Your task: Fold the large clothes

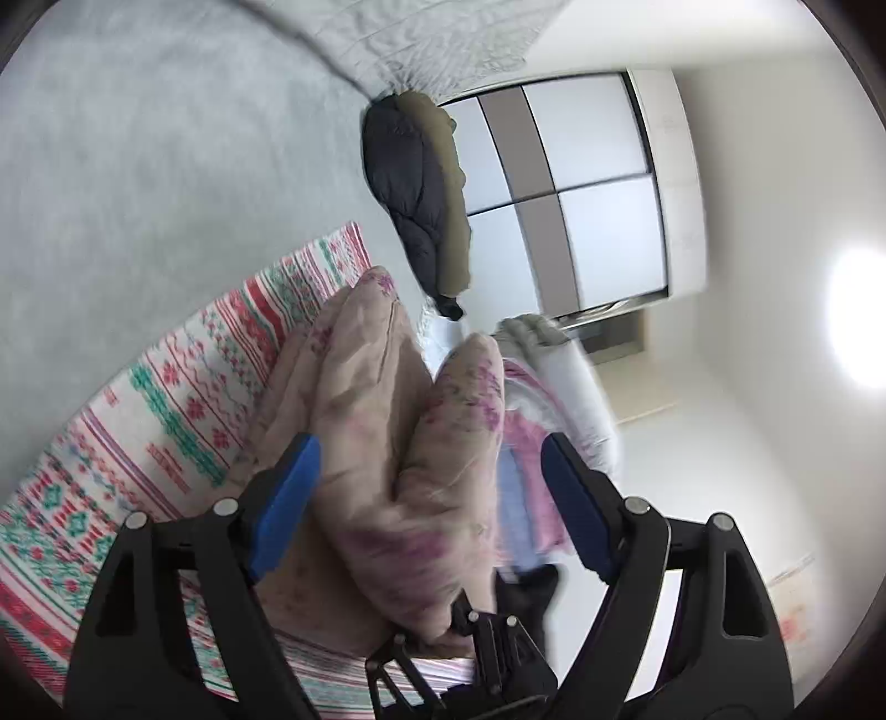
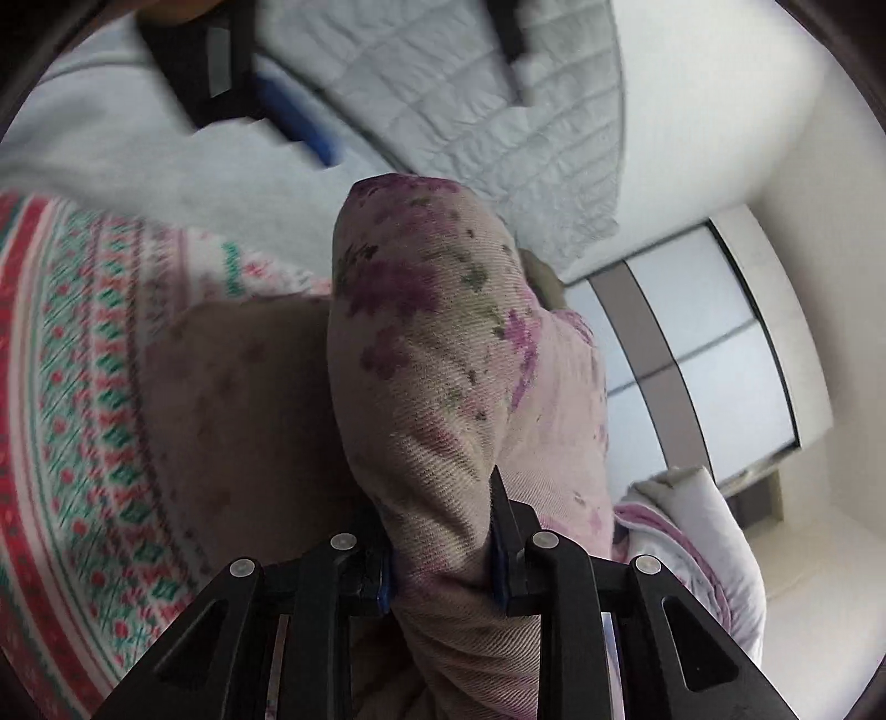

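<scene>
A beige garment with purple flower print [image 1: 382, 421] is bunched in thick folds above a red, white and green patterned blanket [image 1: 166, 410]. My left gripper [image 1: 429, 498] is open, its blue pads on either side of the folds without pinching them. My right gripper [image 2: 443, 548] is shut on a fold of the same floral garment [image 2: 432, 343], which bulges up between its fingers. The patterned blanket [image 2: 72, 387] lies to the left below it. The left gripper's blue pad shows blurred at the top of the right wrist view [image 2: 299, 127].
A grey bed surface [image 1: 138, 166] extends beyond the blanket, with a quilted white cover [image 1: 432, 39] at its far end. A dark jacket [image 1: 415, 194] lies at the bed edge. A pile of white and pink clothes [image 1: 554, 382] sits to the right. A wardrobe [image 1: 581, 194] stands behind.
</scene>
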`<state>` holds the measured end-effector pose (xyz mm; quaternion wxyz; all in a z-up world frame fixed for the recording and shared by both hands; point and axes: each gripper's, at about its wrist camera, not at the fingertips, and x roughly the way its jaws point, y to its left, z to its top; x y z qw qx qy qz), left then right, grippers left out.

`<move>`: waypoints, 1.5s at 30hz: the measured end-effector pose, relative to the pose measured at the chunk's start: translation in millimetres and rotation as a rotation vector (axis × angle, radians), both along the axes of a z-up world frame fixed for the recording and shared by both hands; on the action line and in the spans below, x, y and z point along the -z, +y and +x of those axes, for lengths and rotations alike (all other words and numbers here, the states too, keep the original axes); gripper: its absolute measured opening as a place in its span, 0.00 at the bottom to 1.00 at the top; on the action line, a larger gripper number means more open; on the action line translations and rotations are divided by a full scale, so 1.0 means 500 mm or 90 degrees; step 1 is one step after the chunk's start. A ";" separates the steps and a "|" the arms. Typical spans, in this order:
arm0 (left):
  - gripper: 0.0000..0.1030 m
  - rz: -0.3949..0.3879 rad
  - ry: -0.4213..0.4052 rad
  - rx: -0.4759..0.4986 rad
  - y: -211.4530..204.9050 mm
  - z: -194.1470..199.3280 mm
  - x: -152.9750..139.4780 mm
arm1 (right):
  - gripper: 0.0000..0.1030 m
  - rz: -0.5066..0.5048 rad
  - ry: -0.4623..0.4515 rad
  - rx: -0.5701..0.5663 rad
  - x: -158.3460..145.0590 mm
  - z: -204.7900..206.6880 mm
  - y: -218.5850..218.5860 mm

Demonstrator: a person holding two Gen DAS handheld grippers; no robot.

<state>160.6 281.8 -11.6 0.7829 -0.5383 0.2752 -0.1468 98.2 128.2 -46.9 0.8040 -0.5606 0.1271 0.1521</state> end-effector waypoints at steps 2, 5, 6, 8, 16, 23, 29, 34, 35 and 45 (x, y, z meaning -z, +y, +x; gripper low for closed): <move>0.80 0.064 0.033 0.010 -0.023 0.023 -0.007 | 0.25 -0.025 -0.017 -0.015 0.019 -0.010 0.003; 0.80 0.103 0.051 0.059 -0.052 0.050 -0.003 | 0.25 -0.036 -0.020 -0.038 0.025 -0.025 0.002; 0.80 0.114 0.053 0.065 -0.058 0.052 -0.004 | 0.25 -0.016 -0.007 -0.054 0.015 -0.033 0.001; 0.80 0.170 0.068 0.068 -0.078 0.057 -0.013 | 0.25 0.004 -0.006 -0.069 0.015 -0.019 0.003; 0.74 0.225 0.099 0.103 -0.085 0.073 0.021 | 0.69 0.032 -0.072 -0.050 0.054 -0.041 -0.026; 0.74 0.282 0.103 0.099 -0.104 0.071 0.017 | 0.77 0.120 -0.066 0.041 0.021 -0.046 -0.137; 0.74 0.306 0.101 0.056 -0.113 0.063 0.012 | 0.47 0.124 -0.048 0.041 0.028 0.001 -0.159; 0.74 0.253 0.079 0.026 -0.066 0.047 0.005 | 0.41 0.038 -0.068 -0.029 0.036 -0.021 -0.145; 0.73 0.241 0.085 0.017 -0.053 0.044 0.009 | 0.40 0.010 -0.076 -0.047 0.052 -0.037 -0.142; 0.73 0.318 0.098 -0.009 -0.082 0.027 -0.013 | 0.40 -0.108 -0.059 -0.088 0.126 -0.074 -0.145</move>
